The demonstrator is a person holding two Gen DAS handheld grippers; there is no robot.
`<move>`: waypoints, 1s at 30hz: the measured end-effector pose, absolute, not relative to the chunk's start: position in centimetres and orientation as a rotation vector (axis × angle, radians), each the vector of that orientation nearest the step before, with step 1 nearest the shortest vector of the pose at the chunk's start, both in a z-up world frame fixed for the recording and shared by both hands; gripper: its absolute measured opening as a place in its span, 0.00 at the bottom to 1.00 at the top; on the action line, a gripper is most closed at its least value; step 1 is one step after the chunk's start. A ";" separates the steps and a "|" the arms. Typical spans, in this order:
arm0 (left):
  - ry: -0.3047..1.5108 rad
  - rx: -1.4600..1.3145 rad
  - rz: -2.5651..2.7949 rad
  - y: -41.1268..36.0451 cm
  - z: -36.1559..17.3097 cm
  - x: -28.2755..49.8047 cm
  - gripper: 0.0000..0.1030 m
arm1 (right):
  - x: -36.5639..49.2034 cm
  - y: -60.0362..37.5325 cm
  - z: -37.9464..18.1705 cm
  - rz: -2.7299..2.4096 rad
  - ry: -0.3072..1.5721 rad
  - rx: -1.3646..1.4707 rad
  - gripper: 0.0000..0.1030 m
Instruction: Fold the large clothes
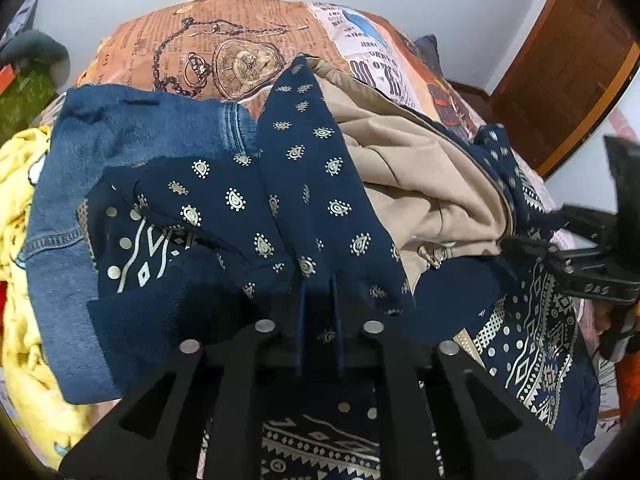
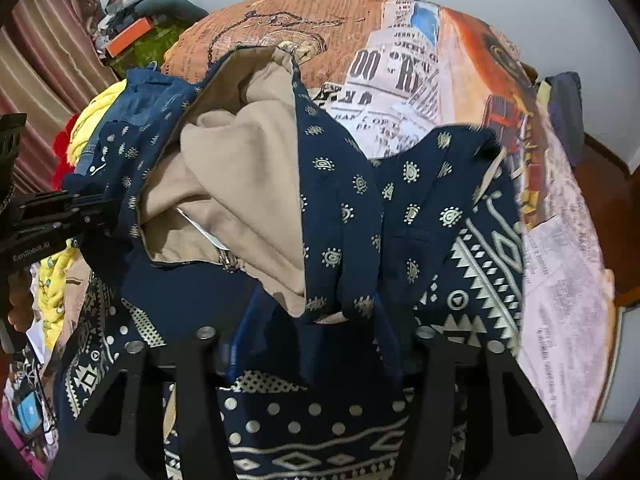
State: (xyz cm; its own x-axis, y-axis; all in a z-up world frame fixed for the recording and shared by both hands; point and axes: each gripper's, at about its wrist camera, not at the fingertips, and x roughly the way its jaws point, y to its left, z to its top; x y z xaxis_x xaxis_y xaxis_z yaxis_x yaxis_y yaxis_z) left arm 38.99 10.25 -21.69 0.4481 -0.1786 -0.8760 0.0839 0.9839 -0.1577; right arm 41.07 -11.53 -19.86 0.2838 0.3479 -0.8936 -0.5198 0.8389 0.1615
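Note:
A large navy garment with silver paisley print point(image 1: 296, 184) and a beige lining point(image 1: 424, 184) lies bunched on the bed. My left gripper point(image 1: 320, 320) is shut on a fold of its navy cloth. My right gripper point(image 2: 312, 332) is shut on another fold of the same garment point(image 2: 340, 216), whose beige lining point(image 2: 248, 184) bulges open in front of it. Each gripper shows at the edge of the other's view: the right gripper point(image 1: 532, 248) pinches the hem, and the left gripper point(image 2: 92, 204) does too.
The bed has a newspaper-print sheet point(image 1: 248, 40) point(image 2: 560, 280). A blue denim piece point(image 1: 100, 152) and yellow cloth point(image 1: 24, 200) lie on the left. A wooden door point(image 1: 572, 64) stands at the right; striped curtains point(image 2: 48, 60) and clutter are at the left.

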 end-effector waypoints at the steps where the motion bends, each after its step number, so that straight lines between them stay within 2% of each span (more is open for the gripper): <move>1: 1.098 -0.075 -0.158 10.0 -21.3 39.0 0.18 | 40.9 -11.4 -19.5 0.576 1.139 -0.183 0.54; 3: 1.078 -0.048 -0.156 9.6 -20.0 38.5 0.24 | 40.8 -11.3 -17.9 0.579 1.100 -0.190 0.54; 4: 1.056 -0.040 -0.163 9.5 -19.2 38.5 0.36 | 40.8 -11.3 -17.3 0.585 1.079 -0.187 0.56; 5: 1.038 -0.034 -0.166 9.5 -18.6 38.6 0.51 | 40.9 -11.3 -16.7 0.588 1.061 -0.181 0.58; 7: 0.972 -0.024 -0.155 9.6 -17.0 39.0 0.58 | 41.4 -11.2 -15.6 0.592 1.017 -0.162 0.64; 13: 0.963 -0.068 -0.145 10.3 -15.8 43.6 0.58 | 45.1 -8.7 -15.2 0.591 0.971 -0.162 0.66; 25: 1.092 -0.250 -0.113 12.7 -22.1 53.1 0.58 | 52.4 -5.7 -21.7 0.598 1.128 -0.092 0.66; 27: 1.077 -0.282 -0.121 13.0 -22.6 53.5 0.58 | 52.8 -5.2 -22.7 0.596 1.134 -0.107 0.59; 28: 1.065 -0.287 -0.121 13.0 -22.7 53.5 0.56 | 52.8 -4.9 -23.1 0.599 1.134 -0.117 0.52; 29: 1.053 -0.283 -0.125 12.9 -22.7 53.5 0.48 | 52.9 -4.8 -23.4 0.604 1.137 -0.120 0.40; 30: 1.047 -0.270 -0.131 12.7 -22.8 53.5 0.42 | 53.0 -4.8 -23.6 0.611 1.144 -0.114 0.35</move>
State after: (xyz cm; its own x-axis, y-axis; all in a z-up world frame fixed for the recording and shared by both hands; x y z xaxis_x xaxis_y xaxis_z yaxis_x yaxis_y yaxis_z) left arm 53.50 12.69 -22.77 0.4959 -0.2343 -0.8362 -0.0215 0.9593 -0.2816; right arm 52.97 -4.82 -23.55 0.2713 0.3959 -0.8773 -0.5091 0.8326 0.2183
